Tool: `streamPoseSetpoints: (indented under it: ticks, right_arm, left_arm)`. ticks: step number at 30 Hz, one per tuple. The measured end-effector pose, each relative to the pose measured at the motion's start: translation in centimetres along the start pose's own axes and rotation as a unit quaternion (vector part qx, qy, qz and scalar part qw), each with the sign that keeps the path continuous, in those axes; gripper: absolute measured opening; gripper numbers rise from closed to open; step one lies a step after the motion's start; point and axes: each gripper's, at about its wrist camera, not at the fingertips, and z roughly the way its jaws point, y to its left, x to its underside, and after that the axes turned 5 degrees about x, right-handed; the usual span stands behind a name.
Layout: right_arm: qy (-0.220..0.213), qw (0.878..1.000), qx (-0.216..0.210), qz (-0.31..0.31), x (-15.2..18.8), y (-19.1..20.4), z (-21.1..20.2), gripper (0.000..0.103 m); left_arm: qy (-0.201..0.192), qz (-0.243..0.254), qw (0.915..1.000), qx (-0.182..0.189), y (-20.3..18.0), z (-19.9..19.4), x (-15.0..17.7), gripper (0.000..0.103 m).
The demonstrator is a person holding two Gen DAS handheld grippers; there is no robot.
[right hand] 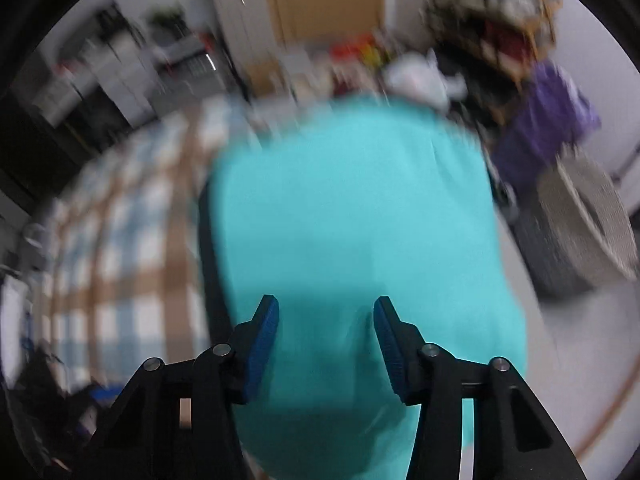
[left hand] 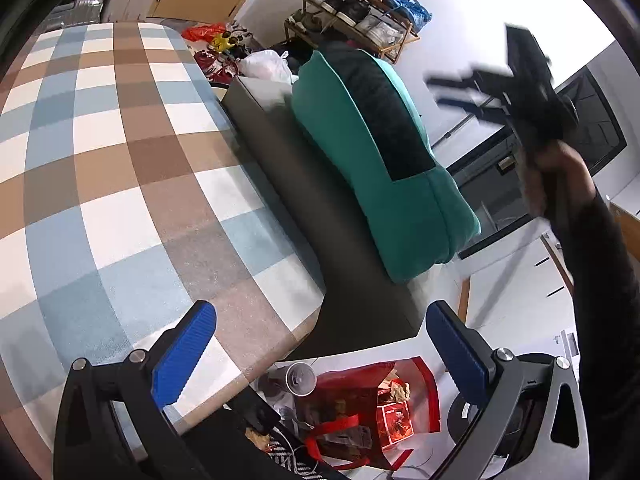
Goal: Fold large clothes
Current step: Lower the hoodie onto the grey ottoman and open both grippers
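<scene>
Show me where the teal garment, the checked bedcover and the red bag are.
teal garment (left hand: 416, 200): left wrist view, lower teal panel of the folded bundle.
checked bedcover (left hand: 120, 168): left wrist view, middle of its top surface.
red bag (left hand: 394, 416): left wrist view, its side wall.

Garment (left hand: 352, 128): I see soft matt teal cloth, with a darker fuzzy panel.
Bedspread (left hand: 100, 152): matt woven checked cloth.
Gripper pads (left hand: 184, 354): ribbed blue, rubbery.
Gripper frame (left hand: 100, 408): matt black plastic, shiny metal pins.
Bag (left hand: 372, 404): glossy red.
</scene>
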Motion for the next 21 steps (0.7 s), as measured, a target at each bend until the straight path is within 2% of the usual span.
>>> streamPoseSetpoints:
  ticks: [2,4,5,6,8,11,14,16,17,18,21]
  right_arm:
    - [-0.016,1.000,-0.010,-0.007,-2.4,1.3,0.9,0.049]
    - [0.009,1.000,-0.005,-0.006,-4.0,2.5,4.0,0.049]
    - [0.046,0.999,0.006,-0.012,-4.4,3.4,7.0,0.049]
    - [0.057,0.998,0.014,-0.019,-4.3,3.7,8.7,0.050]
    - [0.055,0.996,0.041,-0.053,-4.0,5.5,11.5,0.050]
    - [0.044,0.995,0.064,-0.066,-3.9,6.7,12.4,0.052]
    - [0.036,0.995,0.062,-0.076,-3.9,6.5,10.8,0.052]
    - [0.010,0.998,0.025,-0.052,-3.5,5.3,7.5,0.051]
    - [-0.021,0.999,-0.016,-0.038,-2.3,4.2,4.8,0.050]
    - [-0.037,0.998,-0.033,-0.033,-1.4,3.5,3.2,0.050]
    - [-0.056,0.997,-0.041,-0.021,3.5,1.3,-0.9,0.051]
  left_arm:
    - [0.004,0.002,1.0000,-0.006,0.1,0.2,-0.1,0.102]
    - [0.008,0.008,0.9998,-0.018,0.3,0.6,0.0,0.102]
    - [0.008,0.010,0.9996,-0.024,0.3,0.9,0.1,0.102]
    - [0.007,0.014,0.9993,-0.034,0.3,0.9,0.1,0.102]
    - [0.006,0.018,0.9991,-0.039,0.3,1.0,0.3,0.102]
    - [0.003,0.008,0.9988,-0.048,0.6,0.9,0.4,0.102]
    - [-0.003,-0.007,0.9991,-0.041,1.1,0.1,0.4,0.102]
    - [-0.010,-0.014,0.9990,-0.042,1.3,-0.5,0.5,0.102]
    - [-0.015,-0.017,0.9989,-0.041,1.3,-0.7,0.5,0.102]
    - [-0.018,-0.018,0.9989,-0.040,1.3,-0.9,0.6,0.102]
    - [-0.021,-0.021,0.9985,-0.045,1.0,-0.8,1.0,0.102]
